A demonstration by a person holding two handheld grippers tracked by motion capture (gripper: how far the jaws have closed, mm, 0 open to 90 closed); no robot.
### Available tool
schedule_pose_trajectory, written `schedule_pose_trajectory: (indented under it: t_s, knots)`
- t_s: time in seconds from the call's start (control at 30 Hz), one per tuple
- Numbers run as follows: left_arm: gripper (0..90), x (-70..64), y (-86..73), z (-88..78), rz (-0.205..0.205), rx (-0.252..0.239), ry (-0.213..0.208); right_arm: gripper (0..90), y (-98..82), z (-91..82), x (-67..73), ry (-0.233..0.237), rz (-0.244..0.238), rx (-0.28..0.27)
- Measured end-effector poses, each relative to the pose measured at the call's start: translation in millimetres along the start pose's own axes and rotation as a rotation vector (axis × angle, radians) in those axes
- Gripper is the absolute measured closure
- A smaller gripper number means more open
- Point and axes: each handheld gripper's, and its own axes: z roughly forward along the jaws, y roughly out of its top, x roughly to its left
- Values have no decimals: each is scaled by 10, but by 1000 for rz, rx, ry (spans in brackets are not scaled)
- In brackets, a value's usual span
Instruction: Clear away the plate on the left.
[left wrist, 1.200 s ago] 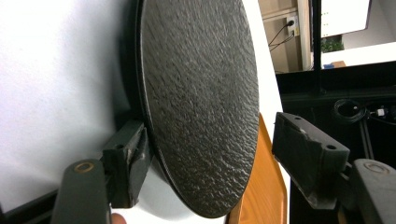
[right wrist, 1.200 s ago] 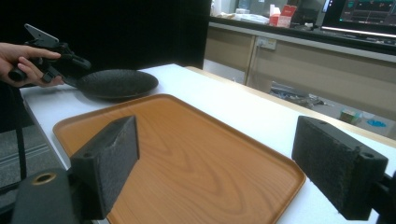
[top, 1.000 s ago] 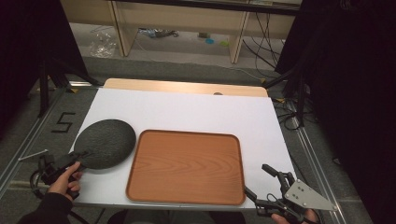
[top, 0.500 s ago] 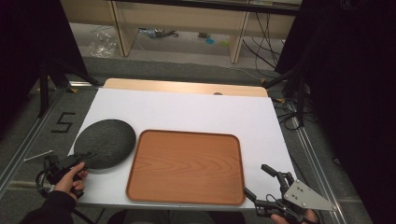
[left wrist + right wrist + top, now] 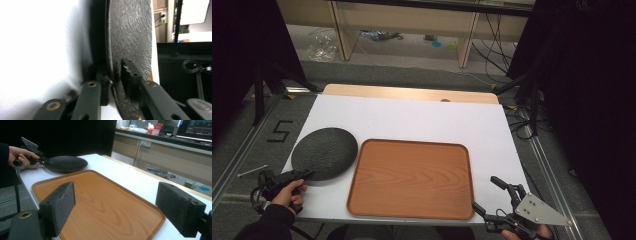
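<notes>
the white table top carries two things: a round dark grey plate near its left edge and a rectangular wooden tray set toward the near edge, the two lying just beside each other with the plate's right rim touching or almost touching the tray's left rim; the high view does not settle which. the plate's left side reaches close to the table's left edge, and its near rim is where the left gripper sits, held by the left hand off the near-left corner. in the left gripper view the plate stands on edge because the camera is rolled, and the left gripper has one jaw under the rim against the white surface and the other on the plate's upper face, pinched onto the rim. the right gripper view shows the left hand and that gripper at the plate's edge from across the tray. the right gripper hangs just off the table's near-right corner, close beside the tray's near-right corner but apart from it, its jaws spread wide with nothing between them; the grey three-cornered plate rides behind them. in its own view the right gripper looks low over the tray with the two pads far apart. the far half of the table, beyond plate and tray, is bare white, and a bare strip runs down the right of the tray to the table's right edge.
</notes>
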Motion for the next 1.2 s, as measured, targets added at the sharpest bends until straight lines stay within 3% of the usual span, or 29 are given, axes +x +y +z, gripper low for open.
schedule_pose_trajectory:
  t_s: [0.13, 0.2, 0.37, 0.43, 0.57, 0.6, 0.77, 0.9, 0.97, 1.1, 1.2]
  knots:
    - [812, 10, 5, -18, -14, -15, -47, 171, 2, 1, 0, 1, -7, 1]
    - [821, 2, 14, -23, 0, -15, -47, 172, 2, 1, 4, 8, -7, 5]
    - [840, -12, 28, -45, -22, -23, -69, 173, 3, 1, 6, 6, -6, 5]
    - [852, -24, 42, -73, -14, -5, -46, 173, -2, 3, 1, 8, -8, 8]
    - [853, -18, 44, -57, -43, -16, -50, 174, 5, 0, 8, 10, -7, 4]
    - [853, 3, 43, -45, -40, -15, -67, 174, 2, -1, 7, 7, -6, 5]
    - [856, -51, 49, -60, -21, -32, -44, 174, 5, -1, 6, 10, -6, 4]
    - [857, -44, 50, -74, -50, -30, -40, 174, 7, -3, 3, 12, -9, 3]
    - [856, -59, 51, -92, -40, -45, -36, 174, 5, -1, 8, 12, -6, 4]
    - [856, -57, 72, -124, -52, -59, -59, 174, 7, -1, 5, 14, -10, 4]
    - [856, -67, 80, -147, -67, -69, -103, 174, 5, -1, 7, 12, -6, 4]
